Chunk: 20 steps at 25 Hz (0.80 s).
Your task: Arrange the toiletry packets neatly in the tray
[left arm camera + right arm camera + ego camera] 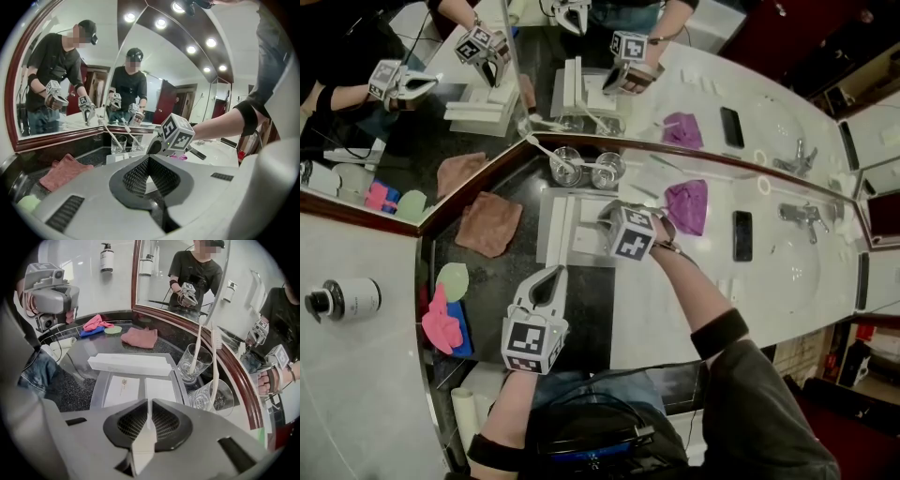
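Observation:
A grey tray lies on the dark counter in front of the mirror. Two flat white packets rest side by side in it. A long white box lies across its far end. My right gripper hangs over the tray's near end, pointing steeply down, shut on a thin white packet that stands edge-on between the pads. My left gripper stays nearer the counter's front edge, shut with nothing in it. The right gripper's marker cube shows ahead of it.
Two glasses with toothbrushes stand just behind the tray against the mirror. A pink cloth lies left of it. A purple cloth, a phone and a faucet are to the right.

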Motion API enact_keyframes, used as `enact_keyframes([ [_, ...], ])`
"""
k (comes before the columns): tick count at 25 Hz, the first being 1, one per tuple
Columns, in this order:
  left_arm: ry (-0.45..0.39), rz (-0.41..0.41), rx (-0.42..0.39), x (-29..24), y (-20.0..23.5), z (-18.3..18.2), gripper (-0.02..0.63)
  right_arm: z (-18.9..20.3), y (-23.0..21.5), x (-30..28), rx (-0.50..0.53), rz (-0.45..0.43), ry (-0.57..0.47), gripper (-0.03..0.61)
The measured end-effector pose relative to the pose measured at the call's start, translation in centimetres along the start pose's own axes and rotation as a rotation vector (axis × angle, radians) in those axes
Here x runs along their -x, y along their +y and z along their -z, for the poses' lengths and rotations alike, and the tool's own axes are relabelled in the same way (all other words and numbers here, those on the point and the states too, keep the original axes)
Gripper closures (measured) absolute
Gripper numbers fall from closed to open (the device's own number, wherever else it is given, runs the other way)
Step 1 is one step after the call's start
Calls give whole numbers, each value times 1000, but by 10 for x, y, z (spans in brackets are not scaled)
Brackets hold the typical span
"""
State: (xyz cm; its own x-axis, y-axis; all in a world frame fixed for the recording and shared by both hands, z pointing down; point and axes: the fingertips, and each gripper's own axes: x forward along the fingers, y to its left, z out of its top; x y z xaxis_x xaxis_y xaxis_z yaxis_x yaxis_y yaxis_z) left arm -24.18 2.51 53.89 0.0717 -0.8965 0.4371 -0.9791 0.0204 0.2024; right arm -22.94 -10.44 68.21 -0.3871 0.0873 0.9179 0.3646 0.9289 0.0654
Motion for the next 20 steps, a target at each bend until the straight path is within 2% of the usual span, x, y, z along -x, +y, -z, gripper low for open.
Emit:
enact_keyframes([
  [15, -23, -28, -19, 5, -5, -16, 614, -20, -10, 42, -20, 56, -71, 552],
  [20, -27, -24, -30, 6, -12, -25, 614, -23, -8, 69, -15, 105, -104, 552],
])
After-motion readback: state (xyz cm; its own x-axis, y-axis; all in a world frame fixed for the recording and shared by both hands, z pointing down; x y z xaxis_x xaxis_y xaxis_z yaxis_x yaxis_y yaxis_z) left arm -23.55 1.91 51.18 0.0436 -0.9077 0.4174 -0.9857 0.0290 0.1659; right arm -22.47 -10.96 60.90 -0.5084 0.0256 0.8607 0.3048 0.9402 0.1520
